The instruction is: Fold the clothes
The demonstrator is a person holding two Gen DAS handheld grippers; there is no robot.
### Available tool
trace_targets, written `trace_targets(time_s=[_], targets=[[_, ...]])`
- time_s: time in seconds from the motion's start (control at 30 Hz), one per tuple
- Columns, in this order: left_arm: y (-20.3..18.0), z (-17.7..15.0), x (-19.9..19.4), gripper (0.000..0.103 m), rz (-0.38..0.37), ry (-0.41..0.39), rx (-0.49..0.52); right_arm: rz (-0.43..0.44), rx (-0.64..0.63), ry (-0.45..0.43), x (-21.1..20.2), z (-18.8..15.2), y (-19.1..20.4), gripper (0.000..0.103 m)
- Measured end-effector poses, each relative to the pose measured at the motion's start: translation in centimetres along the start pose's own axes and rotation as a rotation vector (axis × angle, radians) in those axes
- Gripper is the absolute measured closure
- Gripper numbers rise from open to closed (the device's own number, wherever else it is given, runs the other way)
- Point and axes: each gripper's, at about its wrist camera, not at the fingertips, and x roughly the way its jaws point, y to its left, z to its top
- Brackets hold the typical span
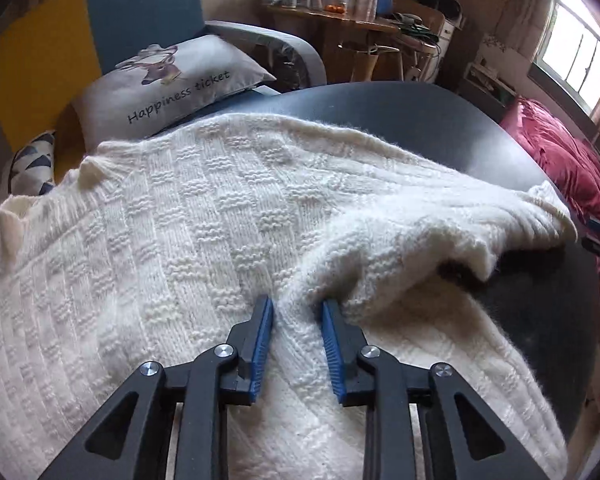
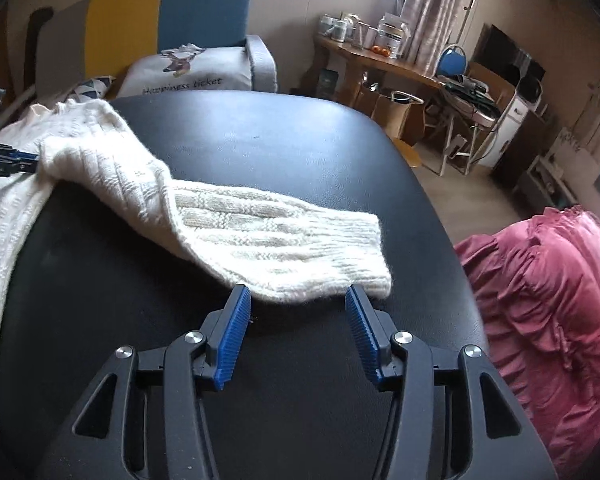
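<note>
Sweater (image 1: 204,216) ridge between left claw (image 1: 297,307); cuff touching right claw (image 2: 298,294).

A dark table top (image 2: 300,152) filled the foreground. Behind it stood a blue and yellow armchair (image 2: 204,4) with grey arms, holding a grey printed cushion (image 1: 172,80) and a patterned one (image 1: 34,160). A wooden side table (image 2: 380,60) crowded with jars and cups sat by a curtain (image 2: 428,4). Daylight came through a barred window (image 1: 576,52). Beige walls, pale floor (image 2: 480,188). A crumpled red quilt (image 2: 548,300) lay at right.
</note>
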Motion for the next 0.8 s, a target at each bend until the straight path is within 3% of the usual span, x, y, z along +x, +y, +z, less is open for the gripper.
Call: trace_targets(time_s=[0.1,0.27,0.33,0.37,0.4,0.57,0.8], targets=[[0.4,-0.1,0.0,0.077,-0.021,0.006,-0.016,0.061,-0.063,0.006,0.2,-0.1,0.9,0.05],[0.5,-0.3,0.0,0.077,-0.03,0.001,-0.015,0.033,-0.172,-0.014,1.7,1.0,2.8,0.05],[0.4,-0.4,0.0,0.077,-0.027,-0.002,-0.014,0.02,-0.212,0.016,3.2,1.4,3.1,0.051],[0.4,-0.4,0.1,0.077,-0.027,-0.003,-0.014,-0.009,-0.235,0.037,3.9,1.6,3.3,0.078],[0.4,-0.4,0.1,0.077,-0.027,-0.004,-0.014,-0.024,-0.249,0.056,4.4,1.6,3.5,0.094],[0.2,-0.6,-0.2,0.077,-0.027,-0.008,-0.012,-0.048,-0.268,0.054,2.5,2.5,3.8,0.096],[0.5,-0.7,0.0,0.077,-0.044,-0.018,-0.013,-0.064,-0.351,0.004,-4.9,6.5,4.0,0.097]])
